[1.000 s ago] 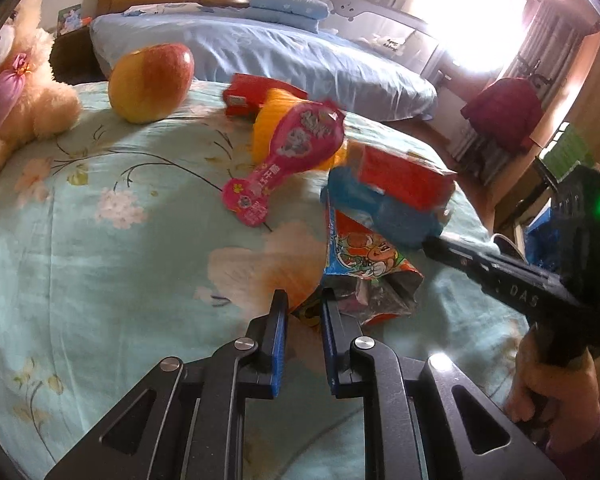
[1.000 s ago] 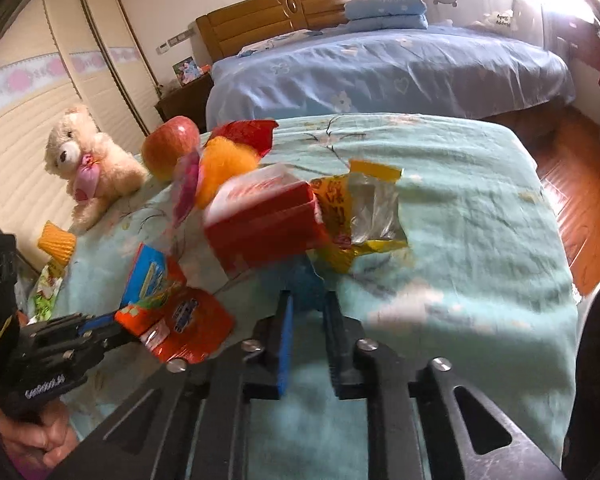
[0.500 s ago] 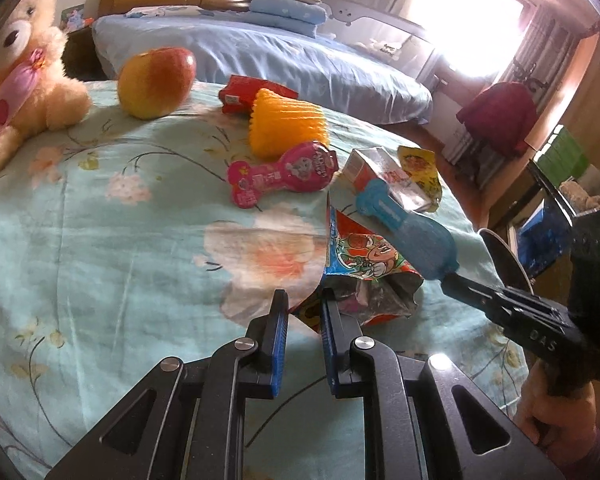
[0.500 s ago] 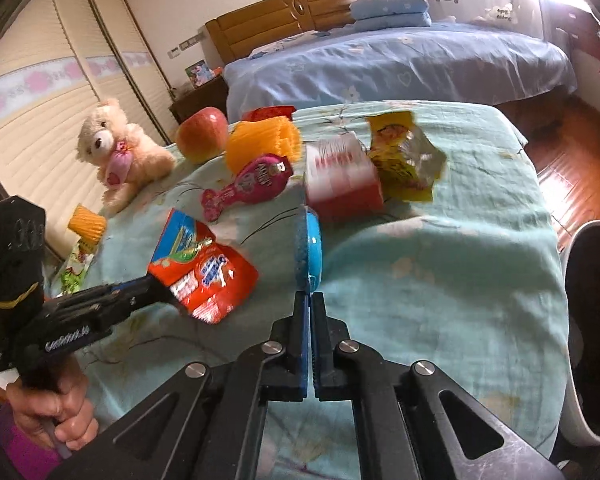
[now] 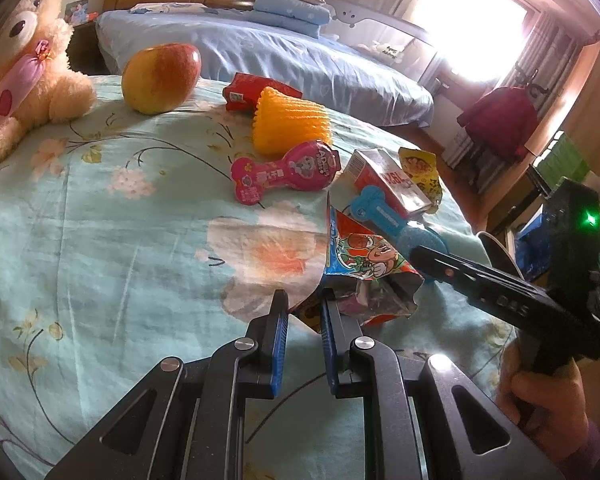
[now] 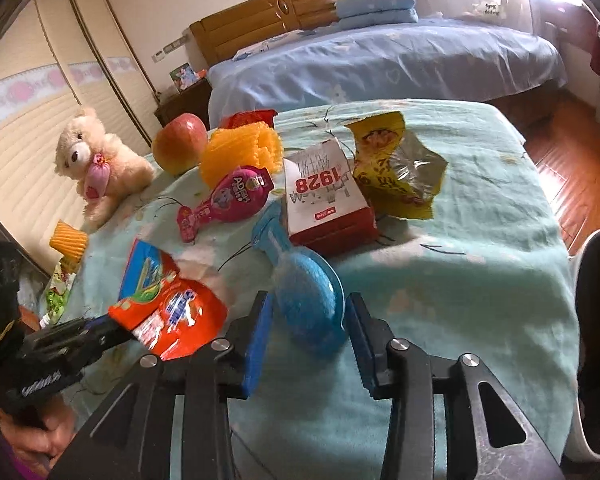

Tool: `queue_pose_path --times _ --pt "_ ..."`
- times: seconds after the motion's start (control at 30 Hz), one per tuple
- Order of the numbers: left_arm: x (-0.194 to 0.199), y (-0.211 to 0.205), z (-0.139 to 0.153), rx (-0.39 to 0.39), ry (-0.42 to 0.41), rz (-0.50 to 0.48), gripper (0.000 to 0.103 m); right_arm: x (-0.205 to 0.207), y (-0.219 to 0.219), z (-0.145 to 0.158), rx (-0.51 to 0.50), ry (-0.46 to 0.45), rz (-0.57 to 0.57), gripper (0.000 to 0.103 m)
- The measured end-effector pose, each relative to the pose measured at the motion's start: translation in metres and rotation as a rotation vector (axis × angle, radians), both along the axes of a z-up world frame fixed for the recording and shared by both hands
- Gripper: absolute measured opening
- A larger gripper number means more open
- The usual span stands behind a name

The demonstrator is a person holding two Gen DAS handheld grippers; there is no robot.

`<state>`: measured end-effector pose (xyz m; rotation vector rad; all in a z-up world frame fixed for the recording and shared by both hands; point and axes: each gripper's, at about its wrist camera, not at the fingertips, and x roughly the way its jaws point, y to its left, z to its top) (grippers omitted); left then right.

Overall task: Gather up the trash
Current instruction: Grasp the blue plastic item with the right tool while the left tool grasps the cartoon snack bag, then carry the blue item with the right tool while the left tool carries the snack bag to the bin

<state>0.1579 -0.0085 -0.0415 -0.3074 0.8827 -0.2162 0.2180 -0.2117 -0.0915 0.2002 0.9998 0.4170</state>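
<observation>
While the left gripper [image 5: 303, 312] stays clamped on the near edge of the opened snack bag [image 5: 364, 276], the right gripper [image 6: 308, 332] has just been opening; its pads stand clear on either side of the blue bone-shaped toy [image 6: 300, 284]. The toy lies on the bedspread [image 6: 480, 248], long axis running from the jaws away toward the red-and-white carton [image 6: 324, 196]. Remaining wrappers lie beyond, nearer the right gripper.

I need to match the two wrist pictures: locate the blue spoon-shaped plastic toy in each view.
Left wrist: blue spoon-shaped plastic toy right of centre, its round end under the right gripper.
Right wrist: low centre, between that gripper's just-opened jaws.
Shared landmark: the red-and-white carton marked 1928, just beyond its handle.
</observation>
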Motion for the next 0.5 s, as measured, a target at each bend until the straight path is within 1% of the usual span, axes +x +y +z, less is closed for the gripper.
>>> queue_pose_path --times 0.03,0.17,0.27,0.5 --pt "0.0 -0.001 0.0 -0.001 0.0 -0.002 0.014 0.001 0.001 -0.001 -0.004 0.004 0.001 0.025" --pt "0.0 -0.01 0.002 -0.004 -0.004 -0.02 0.014 -0.01 0.0 0.005 -0.003 -0.016 0.012 0.014" --pt "-0.001 -0.022 0.004 -0.01 -0.009 -0.046 0.014 -0.023 -0.008 0.009 0.004 -0.025 0.002 0.014" --pt "0.0 -0.057 0.009 -0.013 -0.023 -0.116 0.014 -0.05 -0.046 0.018 0.042 -0.03 -0.075 0.014"
